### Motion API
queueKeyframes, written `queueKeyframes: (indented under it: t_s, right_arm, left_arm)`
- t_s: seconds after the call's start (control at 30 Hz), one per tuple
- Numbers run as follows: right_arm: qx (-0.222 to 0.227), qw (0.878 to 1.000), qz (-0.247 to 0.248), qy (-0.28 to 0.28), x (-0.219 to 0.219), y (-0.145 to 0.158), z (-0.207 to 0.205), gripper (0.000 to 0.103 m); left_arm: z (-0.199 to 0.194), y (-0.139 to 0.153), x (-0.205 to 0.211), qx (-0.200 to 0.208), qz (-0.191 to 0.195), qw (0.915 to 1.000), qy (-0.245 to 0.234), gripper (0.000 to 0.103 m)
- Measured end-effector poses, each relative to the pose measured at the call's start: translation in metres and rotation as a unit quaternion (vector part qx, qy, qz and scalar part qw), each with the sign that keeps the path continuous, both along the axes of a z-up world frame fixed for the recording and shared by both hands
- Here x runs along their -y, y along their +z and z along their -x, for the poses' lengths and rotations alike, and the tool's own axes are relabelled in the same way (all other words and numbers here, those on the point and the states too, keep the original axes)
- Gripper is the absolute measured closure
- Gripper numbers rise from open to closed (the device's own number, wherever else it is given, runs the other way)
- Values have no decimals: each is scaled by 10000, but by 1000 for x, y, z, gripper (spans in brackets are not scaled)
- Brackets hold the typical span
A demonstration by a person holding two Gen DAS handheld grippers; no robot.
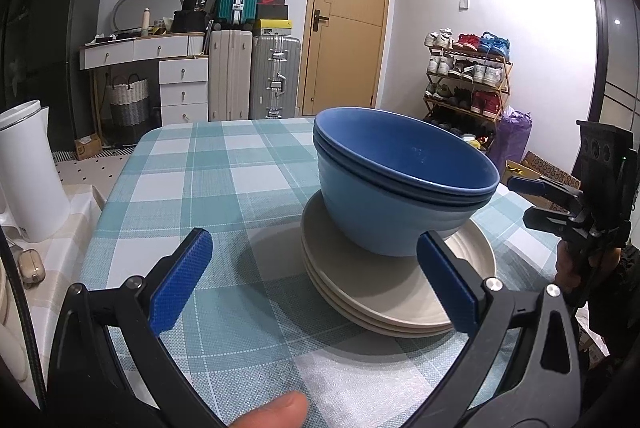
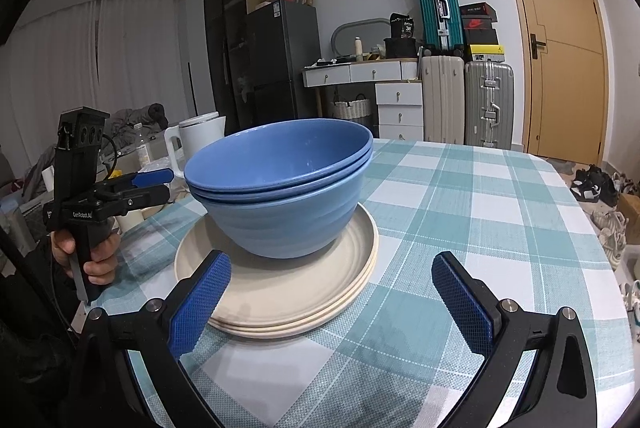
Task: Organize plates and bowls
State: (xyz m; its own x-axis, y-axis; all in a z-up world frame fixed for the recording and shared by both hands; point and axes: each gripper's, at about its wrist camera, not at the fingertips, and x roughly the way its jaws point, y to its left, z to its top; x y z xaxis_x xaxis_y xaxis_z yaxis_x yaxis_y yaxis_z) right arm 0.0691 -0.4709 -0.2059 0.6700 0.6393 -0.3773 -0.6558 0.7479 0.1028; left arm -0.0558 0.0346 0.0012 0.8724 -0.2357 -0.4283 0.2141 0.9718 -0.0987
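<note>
The left tongs [image 1: 314, 280] are standing wide apart with nothing between their blue pads, hovering over the worktop [image 1: 224, 180] just short of the stack, and a fingertip [image 1: 272, 410] is showing at the bottom edge of the left wrist view. The right tongs [image 2: 330, 302] are likewise gaping wide and gripping nothing, their left pad overlapping the near rim of the plates in the picture, though contact cannot be told. The blue bowls [image 1: 404, 180], nested one inside another, are sitting on a stack of cream plates [image 1: 384, 292], and the whole pile is resting on the worktop between the two tongs. The worktop is wearing a teal-and-white checked cloth with a woven texture, and its far corners are rounded. To the left of it a white kettle [image 1: 28, 172] is standing on a lower, pale surface. Beyond the worktop the room is crowding in: a white dresser [image 1: 160, 68] with drawers and an oval mirror, a woven basket [image 1: 128, 100] beneath it, upright suitcases [image 1: 256, 76] with a teal case and boxes piled on top, a tan door [image 1: 348, 16], and a shoe rack [image 1: 468, 84] full of trainers. A dark fridge [image 2: 280, 60] and pale curtains [image 2: 100, 76] are filling the wall in the right wrist view.
</note>
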Motion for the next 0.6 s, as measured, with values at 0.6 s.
queueKeyframes:
  t_s: [0.6]
  right_arm:
    - [76, 10000, 7, -6, 1, 3, 0, 1]
  left_arm:
    - [1, 0, 0, 1, 11, 10000, 6, 1]
